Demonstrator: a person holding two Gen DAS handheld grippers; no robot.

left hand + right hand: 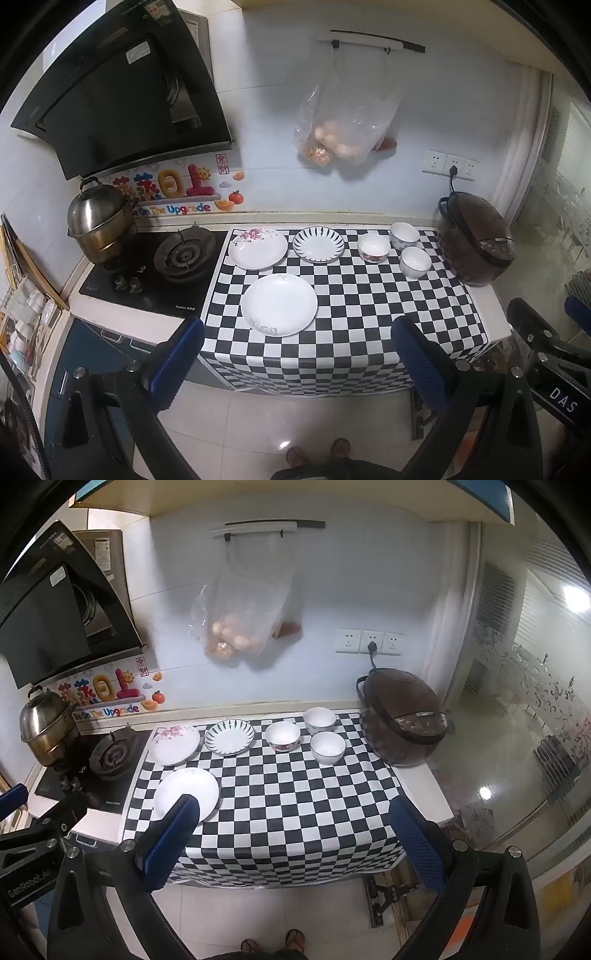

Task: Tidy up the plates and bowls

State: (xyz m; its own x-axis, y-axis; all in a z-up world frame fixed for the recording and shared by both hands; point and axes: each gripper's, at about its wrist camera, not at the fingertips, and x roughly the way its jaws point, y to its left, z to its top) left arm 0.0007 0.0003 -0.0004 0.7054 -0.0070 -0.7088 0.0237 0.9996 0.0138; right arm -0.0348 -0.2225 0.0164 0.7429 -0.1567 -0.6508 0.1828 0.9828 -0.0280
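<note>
Here, both hand-held tools hang short of the black-and-white checkered counter cloth [354,295], the left gripper [295,354] and the right gripper [291,834] each spread wide and empty. Ahead of the left sits the large white plate [279,305]; beyond it lie the pink-flowered plate [258,247] and the dark-striped plate [318,244]. Three small white bowls [283,736] cluster ahead of the right, near the brown rice cooker [402,716]. Glazed rims could slip from the pads, and loose cloth may drag
</note>
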